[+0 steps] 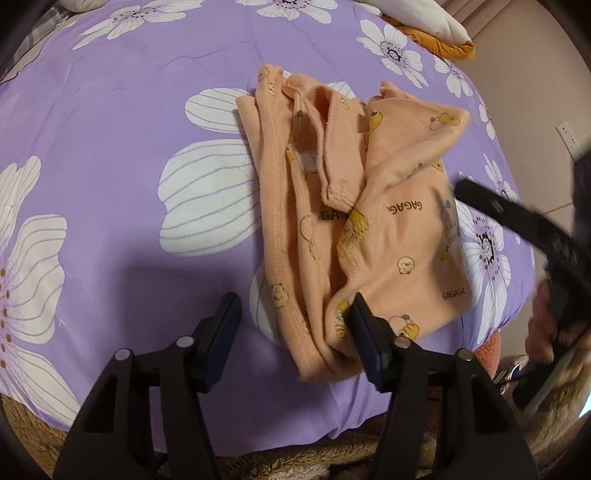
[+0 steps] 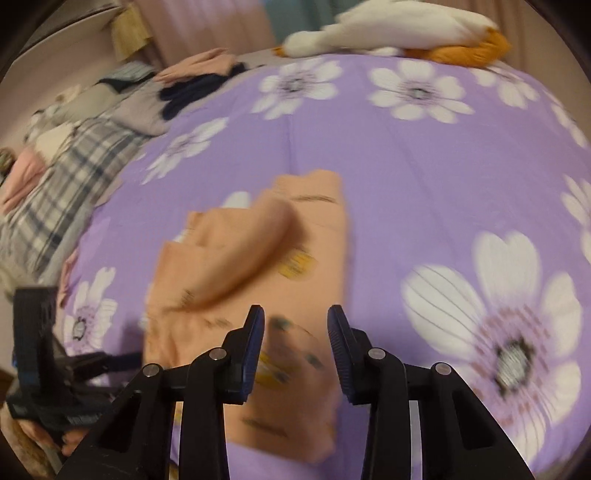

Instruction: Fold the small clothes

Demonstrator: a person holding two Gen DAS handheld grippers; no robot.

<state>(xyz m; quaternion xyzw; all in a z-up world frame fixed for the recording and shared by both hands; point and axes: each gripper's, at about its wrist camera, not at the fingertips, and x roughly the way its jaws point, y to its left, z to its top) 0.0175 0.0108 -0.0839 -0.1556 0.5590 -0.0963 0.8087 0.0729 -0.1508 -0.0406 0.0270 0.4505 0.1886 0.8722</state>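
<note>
A small peach baby garment (image 1: 354,206) with duck prints lies partly folded on the purple flowered bedspread (image 1: 110,155). My left gripper (image 1: 293,314) is open, just above the garment's near corner, its right finger over the cloth. In the right wrist view, which is blurred, the garment (image 2: 258,266) lies just ahead of my right gripper (image 2: 295,332), which is open and empty above its near edge. The right gripper also shows at the right edge of the left wrist view (image 1: 517,221). The left gripper shows at the lower left of the right wrist view (image 2: 40,354).
A white and orange plush toy (image 2: 406,33) lies at the far edge of the bed. A pile of other clothes and a plaid cloth (image 2: 74,162) lies at the left side. The bed's near edge (image 1: 332,435) borders a brown fuzzy blanket.
</note>
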